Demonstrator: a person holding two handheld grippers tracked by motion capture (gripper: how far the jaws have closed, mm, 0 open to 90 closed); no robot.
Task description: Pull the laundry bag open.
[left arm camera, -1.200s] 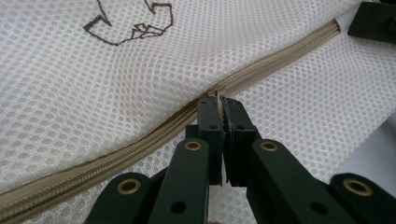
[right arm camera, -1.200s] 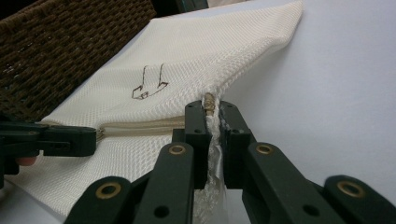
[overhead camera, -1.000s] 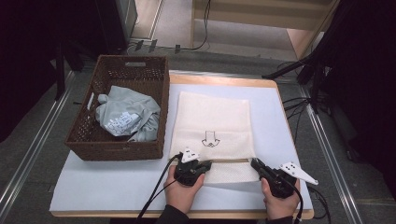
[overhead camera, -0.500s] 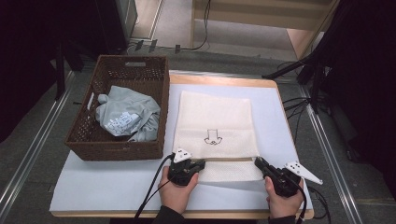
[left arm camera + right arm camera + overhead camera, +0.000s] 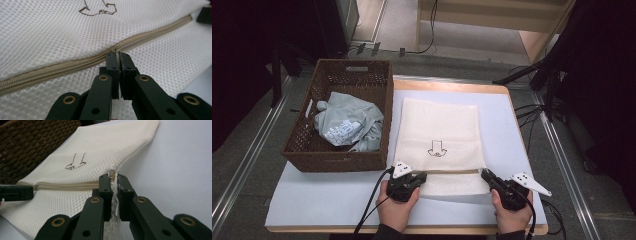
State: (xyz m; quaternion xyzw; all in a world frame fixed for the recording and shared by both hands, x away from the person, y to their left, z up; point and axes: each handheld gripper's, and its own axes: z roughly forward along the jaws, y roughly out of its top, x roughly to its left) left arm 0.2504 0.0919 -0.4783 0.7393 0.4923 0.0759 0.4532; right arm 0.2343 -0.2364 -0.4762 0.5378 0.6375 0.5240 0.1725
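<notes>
High view: basket (image 5: pixel 307 150) w/ grey cloth (image 5: pixel 347 125), both grippers clamped on mesh bag (image 5: pixel 439 125) zipper.

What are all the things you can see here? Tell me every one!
Mesh bag: one, cream, middle of table, small arrow-like mark.
Zipper: one, beige, across the bag's near end.
Basket: one, dark brown wicker, left of bag.
Cloth: one, pale grey, crumpled in basket.
Table: one, white top, wooden edge.
Left gripper: black, shut on the zipper.
Right gripper: black, shut on the bag's right end.
Hands: two, near edge.
</notes>
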